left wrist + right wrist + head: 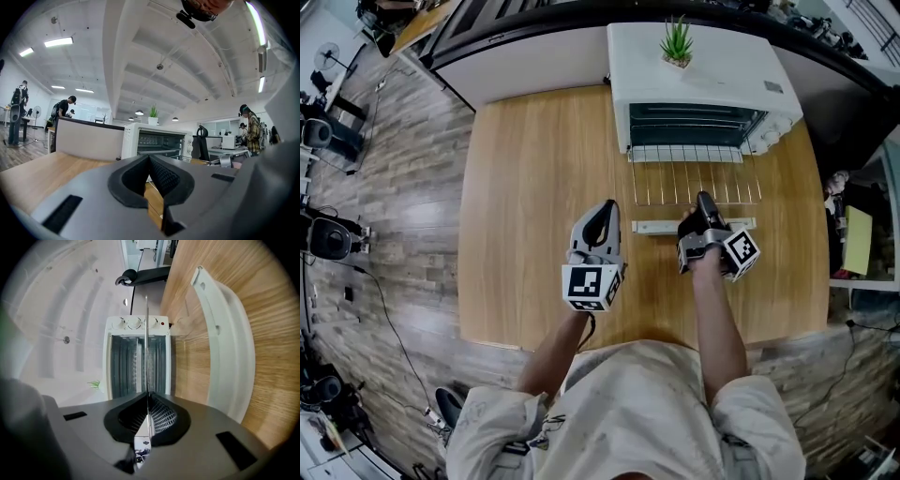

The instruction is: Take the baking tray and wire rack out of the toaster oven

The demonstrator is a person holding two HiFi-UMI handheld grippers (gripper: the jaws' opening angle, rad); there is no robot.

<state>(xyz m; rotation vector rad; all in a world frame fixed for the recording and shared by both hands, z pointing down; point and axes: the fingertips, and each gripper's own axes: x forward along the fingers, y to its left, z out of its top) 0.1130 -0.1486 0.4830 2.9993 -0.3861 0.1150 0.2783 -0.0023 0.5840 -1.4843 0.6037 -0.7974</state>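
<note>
Left gripper (605, 211) shut and empty, over mid table (525, 187). Right gripper (704, 204) clamped on the front edge of the wire rack (675, 183). Rack is partly out of the toaster oven (703, 75) at the table's back edge, above the open door (656, 227).

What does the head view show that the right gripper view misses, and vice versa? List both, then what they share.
Head view only: the left tool, the person's arms. Right gripper view only: the black pads of the right tool shut on the thin silver wire rack, seen edge-on. Both: the open white toaster oven, its green plant, the wooden table.
</note>
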